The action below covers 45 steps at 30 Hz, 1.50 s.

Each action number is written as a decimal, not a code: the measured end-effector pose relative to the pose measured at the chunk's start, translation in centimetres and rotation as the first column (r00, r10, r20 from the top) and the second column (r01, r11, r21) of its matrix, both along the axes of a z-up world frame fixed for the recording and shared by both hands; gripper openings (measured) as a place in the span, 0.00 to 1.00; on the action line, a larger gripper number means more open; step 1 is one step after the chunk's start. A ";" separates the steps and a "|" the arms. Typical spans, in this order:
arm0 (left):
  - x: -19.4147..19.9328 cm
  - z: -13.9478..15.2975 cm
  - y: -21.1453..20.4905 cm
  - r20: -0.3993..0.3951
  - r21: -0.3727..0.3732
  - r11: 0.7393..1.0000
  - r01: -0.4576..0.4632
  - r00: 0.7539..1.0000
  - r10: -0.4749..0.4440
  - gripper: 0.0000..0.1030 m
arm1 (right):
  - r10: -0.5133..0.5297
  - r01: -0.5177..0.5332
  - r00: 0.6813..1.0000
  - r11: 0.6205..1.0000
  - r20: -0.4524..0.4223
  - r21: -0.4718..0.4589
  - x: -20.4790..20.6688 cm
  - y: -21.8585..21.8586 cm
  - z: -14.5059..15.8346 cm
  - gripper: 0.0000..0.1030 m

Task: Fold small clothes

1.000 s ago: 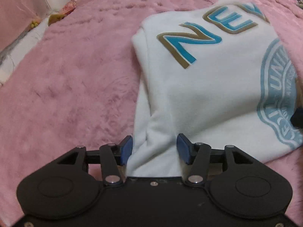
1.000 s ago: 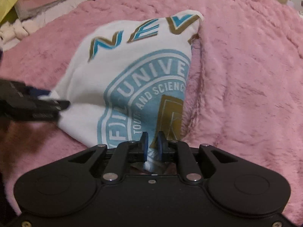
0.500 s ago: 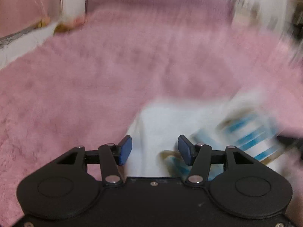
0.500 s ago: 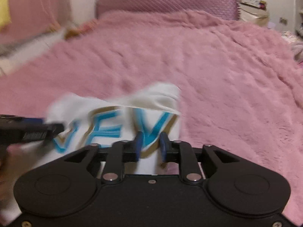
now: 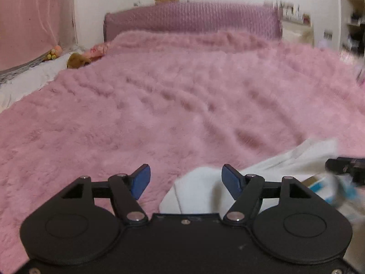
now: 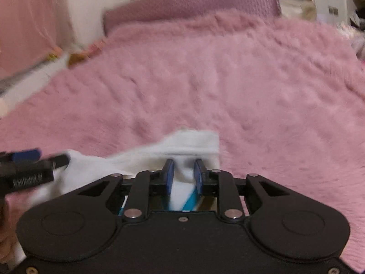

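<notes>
The white shirt [image 5: 196,191] with blue and gold print lies bunched on the pink fluffy blanket [image 5: 159,114], low in both views. My left gripper [image 5: 186,178] is open wide, with a fold of the shirt lying between its fingers, close to the right pad. In the right wrist view my right gripper [image 6: 184,173] is shut on a bunch of the shirt [image 6: 141,157], with white cloth filling the narrow gap. The left gripper [image 6: 27,169] shows blurred at the left edge there. The right gripper [image 5: 344,169] shows at the right edge of the left wrist view.
The blanket covers a wide bed that runs up to a purple headboard [image 5: 194,20]. Soft toys [image 5: 75,60] sit along the left side by a pink curtain [image 5: 34,22]. Shelves with small items [image 5: 294,11] stand at the far right. A hand [image 6: 6,239] shows at the lower left.
Both grippers swung up and forward, carrying the shirt's near edge over towards the headboard. The printed front is now mostly hidden. The left gripper's fingers have spread wider.
</notes>
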State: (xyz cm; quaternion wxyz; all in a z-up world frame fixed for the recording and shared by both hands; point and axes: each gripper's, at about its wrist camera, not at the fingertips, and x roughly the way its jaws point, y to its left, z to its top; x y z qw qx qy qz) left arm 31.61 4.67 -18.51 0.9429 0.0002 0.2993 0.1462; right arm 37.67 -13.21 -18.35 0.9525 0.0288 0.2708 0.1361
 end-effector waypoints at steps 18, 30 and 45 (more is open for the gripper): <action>-1.0 0.0 1.0 -0.054 -0.105 0.994 0.039 0.998 -0.045 0.69 | 0.216 -0.217 0.976 0.957 -0.031 -0.194 2.7 2.2 1.6 0.21; -0.7 -0.7 1.9 -0.067 -0.144 0.989 0.042 0.996 -0.052 0.71 | 0.020 -0.017 0.999 0.996 0.043 -0.084 4.8 0.6 1.7 0.00; -9.2 2.0 4.9 -0.242 -0.371 0.928 0.013 0.964 -0.110 0.69 | 0.117 -0.100 0.978 0.989 -0.171 0.105 -8.6 -6.5 3.2 0.50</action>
